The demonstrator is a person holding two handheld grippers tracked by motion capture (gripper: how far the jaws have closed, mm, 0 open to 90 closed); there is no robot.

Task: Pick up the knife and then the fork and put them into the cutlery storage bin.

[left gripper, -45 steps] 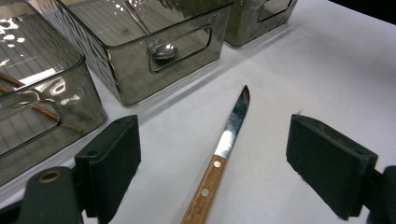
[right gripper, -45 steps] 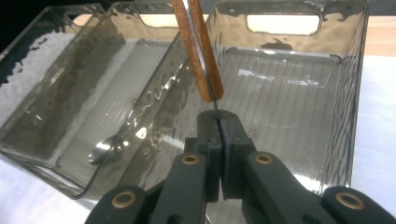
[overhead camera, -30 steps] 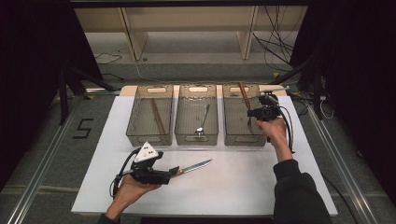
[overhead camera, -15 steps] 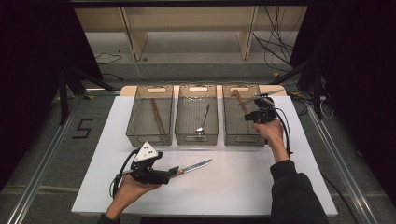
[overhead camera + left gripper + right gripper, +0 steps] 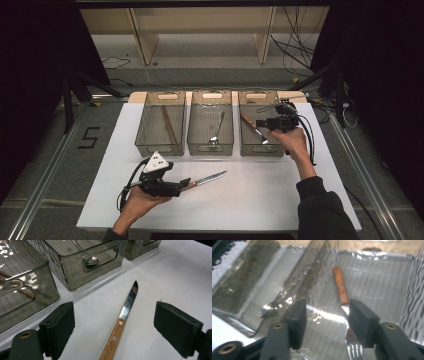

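- On the white table top (image 5: 260, 200), three smoky clear plastic bins stand in a row, and the work looks like sorting cutlery into them: a brown wooden stick in the left bin (image 5: 161, 122), a steel spoon (image 5: 217, 129) in the middle bin (image 5: 212, 122), and a wooden-handled steel fork (image 5: 253, 128) in the right bin (image 5: 259, 125).
- The right gripper (image 5: 261, 123) hangs over the right bin with its jaws parted; they have just been opening, and in the right gripper view the fork (image 5: 342, 291) lies on the ribbed bin floor below and between the pads, which do not press on it. It looks released.
- The left gripper (image 5: 186, 184) rests low at the near left of the table, jaws spread wide. A wooden-handled steel knife (image 5: 123, 317) lies flat on the table between them, blade pointing away towards the bins; neither pad touches it.
- Risks, as I judge them:
  - Pulling the right gripper back at a slant could catch a pad on the fork or the bin wall and drag the light bin out of line.
  - Closing on the knife where the narrow handle meets the blade could let it pivot or slip; the flat handle hugs the table, so the pads may scrape over it.
  - Carried by its handle, the long blade may dip and strike a bin rim.
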